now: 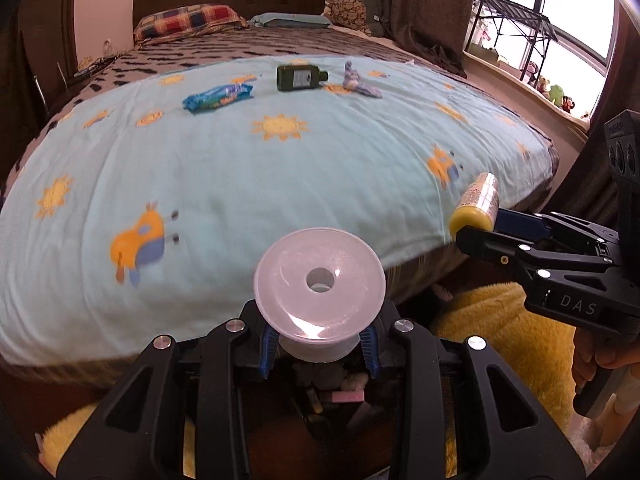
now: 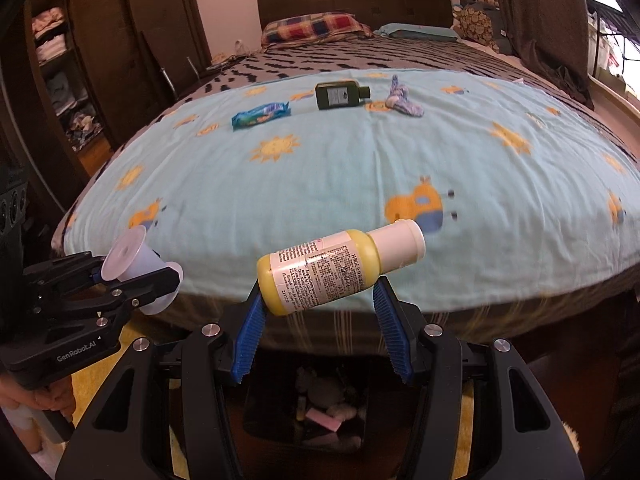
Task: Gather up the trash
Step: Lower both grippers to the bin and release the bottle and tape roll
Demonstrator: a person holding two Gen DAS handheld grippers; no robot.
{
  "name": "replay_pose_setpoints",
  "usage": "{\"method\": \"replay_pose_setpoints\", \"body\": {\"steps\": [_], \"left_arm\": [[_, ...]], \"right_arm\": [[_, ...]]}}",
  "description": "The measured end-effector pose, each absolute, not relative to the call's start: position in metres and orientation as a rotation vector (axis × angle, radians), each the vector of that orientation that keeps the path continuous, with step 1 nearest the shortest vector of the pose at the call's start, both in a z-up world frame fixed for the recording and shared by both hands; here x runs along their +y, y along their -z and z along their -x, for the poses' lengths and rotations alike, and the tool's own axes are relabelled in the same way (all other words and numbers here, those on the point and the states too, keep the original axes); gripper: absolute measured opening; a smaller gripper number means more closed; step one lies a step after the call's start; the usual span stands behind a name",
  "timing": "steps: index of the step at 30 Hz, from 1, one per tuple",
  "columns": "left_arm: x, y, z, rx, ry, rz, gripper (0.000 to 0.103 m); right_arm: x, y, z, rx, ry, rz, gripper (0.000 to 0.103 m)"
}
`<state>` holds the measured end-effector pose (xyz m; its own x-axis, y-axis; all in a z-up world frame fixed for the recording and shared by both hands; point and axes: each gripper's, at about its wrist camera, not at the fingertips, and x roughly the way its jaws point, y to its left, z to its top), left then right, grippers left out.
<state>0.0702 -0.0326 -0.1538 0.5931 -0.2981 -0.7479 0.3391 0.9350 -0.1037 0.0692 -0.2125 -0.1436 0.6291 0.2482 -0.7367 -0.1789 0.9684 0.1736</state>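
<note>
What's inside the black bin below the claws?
The bin holds a pink block, a whitish crumpled wad and a greyish lump. Its lower contents are too dark to identify, and the claw frames cover its sides.

Both grippers are held out side by side, angled downward. The left gripper (image 1: 319,346) has its blue-padded fingers (image 1: 267,350) clamped on the narrow waist of a clear plastic spool (image 1: 320,280), the flared end facing forward. The right gripper (image 2: 320,300) pinches a small yellow bottle (image 2: 340,262) crosswise between its blue pads (image 2: 250,332), white cap pointing right. A hand (image 1: 596,354) wraps the right gripper's handle at the lower right edge of the left view. Fingers of the other hand (image 2: 36,400) curl under the left gripper's handle.
</note>
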Motion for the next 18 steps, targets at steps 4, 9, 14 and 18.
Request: {"method": "replay_pose_setpoints", "body": {"steps": [4,9,14,18], "left_arm": [[-0.031,0.176,-0.056,0.904,0.377,-0.034,0.032],[-0.035,0.205,-0.044,0.957,0.390,-0.027,0.032],[-0.040,0.239,-0.041,1.019,0.392,-0.040,0.032],[-0.045,0.267,-0.041,1.081,0.392,-0.050,0.032]], "right_arm": [[-0.212,0.159,-0.055,0.890,-0.250,-0.096,0.055],[-0.210,0.184,-0.047,0.949,-0.250,-0.110,0.055],[-0.209,0.219,-0.043,1.030,-0.248,-0.124,0.055],[-0.208,0.245,-0.041,1.086,-0.245,-0.144,0.055]]}}
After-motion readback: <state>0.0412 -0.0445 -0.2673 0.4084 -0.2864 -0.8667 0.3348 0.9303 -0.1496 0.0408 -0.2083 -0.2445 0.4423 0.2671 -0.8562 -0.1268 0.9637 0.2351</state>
